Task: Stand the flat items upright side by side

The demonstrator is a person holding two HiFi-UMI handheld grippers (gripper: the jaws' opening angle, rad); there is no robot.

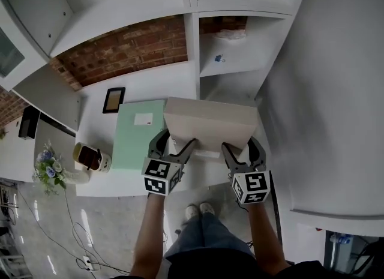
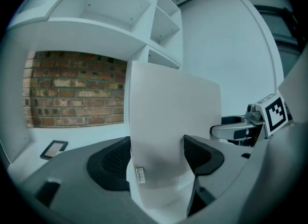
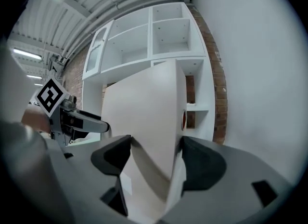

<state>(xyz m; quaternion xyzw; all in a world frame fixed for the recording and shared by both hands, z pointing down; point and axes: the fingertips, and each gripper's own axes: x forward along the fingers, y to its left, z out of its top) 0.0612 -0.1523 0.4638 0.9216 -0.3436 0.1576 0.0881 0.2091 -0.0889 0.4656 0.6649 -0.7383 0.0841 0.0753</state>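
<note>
Shelf unit [image 1: 192,8]: white and open-fronted, it rises behind the white box file [image 1: 210,122]. I see a brick wall [image 1: 126,50] through its open back, up and left of the file.
Table [image 1: 141,86]: a white top runs under the white box file and out to its left.
White box file: the broadest thing I am handling, pale and plain. It is tipped up off the flat, with its wide face towards the head camera. I cannot tell whether its near edge touches the table.
Green file [image 1: 139,134]: lies flat on the table just left of the white box file, its long side alongside it, with a white label on top.
Left tool [image 1: 177,140]: clenched on the white box file at its near left corner. In the left gripper view [image 2: 156,153] both dark pads press the file's [image 2: 168,122] two faces.
Right tool [image 1: 243,147]: grasping the white box file at its near right corner. In the right gripper view [image 3: 156,146] the pads sit tight on the file [image 3: 144,122], one on each side.
Flowers [image 1: 48,167]: a small bunch, far left of the white box file, beyond the green file.
Mug [image 1: 90,156]: cream with a dark patch, left of the white box file, between the green file and the flowers.
Picture frame [image 1: 113,99]: small and dark-rimmed, it lies on the table up and left of the white box file.
</note>
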